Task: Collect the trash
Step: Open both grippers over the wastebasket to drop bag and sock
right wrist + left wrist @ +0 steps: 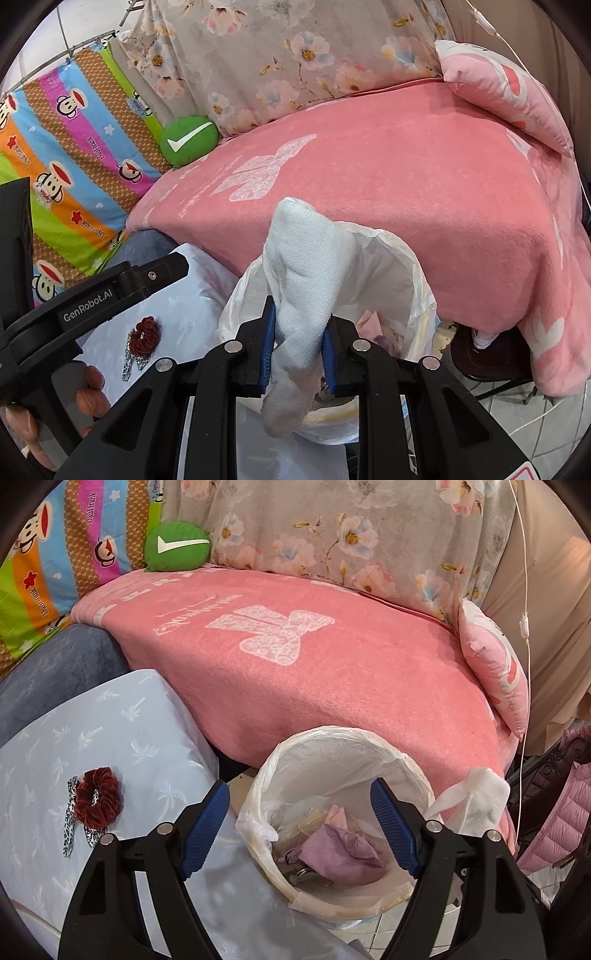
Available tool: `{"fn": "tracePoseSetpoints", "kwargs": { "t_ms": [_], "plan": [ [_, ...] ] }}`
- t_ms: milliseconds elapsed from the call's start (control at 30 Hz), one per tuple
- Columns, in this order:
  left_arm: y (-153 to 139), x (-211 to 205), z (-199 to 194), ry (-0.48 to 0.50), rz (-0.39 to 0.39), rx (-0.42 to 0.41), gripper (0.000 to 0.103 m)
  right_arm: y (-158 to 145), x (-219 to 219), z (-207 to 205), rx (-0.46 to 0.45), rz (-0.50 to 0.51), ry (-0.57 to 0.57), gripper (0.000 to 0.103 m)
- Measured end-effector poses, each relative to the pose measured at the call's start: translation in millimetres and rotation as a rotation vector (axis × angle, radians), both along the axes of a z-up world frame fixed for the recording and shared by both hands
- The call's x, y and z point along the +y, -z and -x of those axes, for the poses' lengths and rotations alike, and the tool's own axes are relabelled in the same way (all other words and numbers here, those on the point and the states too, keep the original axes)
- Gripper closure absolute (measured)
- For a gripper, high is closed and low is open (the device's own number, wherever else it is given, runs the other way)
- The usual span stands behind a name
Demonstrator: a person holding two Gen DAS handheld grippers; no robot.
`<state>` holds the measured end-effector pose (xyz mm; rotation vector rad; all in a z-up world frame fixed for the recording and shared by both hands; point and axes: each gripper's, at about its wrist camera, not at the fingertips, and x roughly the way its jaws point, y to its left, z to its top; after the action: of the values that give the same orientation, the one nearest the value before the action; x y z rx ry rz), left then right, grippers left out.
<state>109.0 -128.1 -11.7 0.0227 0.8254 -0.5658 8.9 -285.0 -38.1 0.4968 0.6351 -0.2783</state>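
A round bin with a white plastic liner [413, 771] [402, 254] stands on the floor against the pink bed. Crumpled purple paper [340, 849] and other scraps lie inside it. My left gripper [299, 786] hangs open over the bin's mouth with nothing between its blue pads [207, 830]. My right gripper [300, 325] is shut on a white knitted cloth, like a sock [306, 258], held above the bin's near rim. The cloth [476, 797] also shows at the bin's right edge in the left wrist view. The left gripper's black body [92, 310] sits at the left of the right wrist view.
A red velvet scrunchie [98, 797] [146, 330] lies on a pale blue cushion [122, 738] left of the bin. The pink blanket [295, 657] covers the bed behind. A green round cushion [177, 546], a pink pillow [495, 668] and a hanging white cable [524, 627] are nearby.
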Motion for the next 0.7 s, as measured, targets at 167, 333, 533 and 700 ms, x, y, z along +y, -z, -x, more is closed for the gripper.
{"fn": "tracePoseSetpoints", "kwargs": {
  "t_ms": [167,333,533,700],
  "plan": [
    [0.7,5.3,3.5,-0.014,-0.018,-0.022,0.027,-3.2,5.0,-5.2,-0.006,0.018,0.005,0.076],
    [1.3,13.9,6.2,-0.032,-0.042,-0.05,0.025,-5.4,13.1,-7.8,-0.012,0.036,0.003,0.064],
    [1.3,25.8,6.6,-0.056,-0.048,-0.062,0.024,-7.3,23.3,-11.6,-0.01,0.045,-0.02,0.06],
    [3.7,37.9,7.8,-0.077,-0.05,-0.062,0.024,-8.8,33.5,-12.1,-0.009,0.051,-0.043,0.06]
  ]
}}
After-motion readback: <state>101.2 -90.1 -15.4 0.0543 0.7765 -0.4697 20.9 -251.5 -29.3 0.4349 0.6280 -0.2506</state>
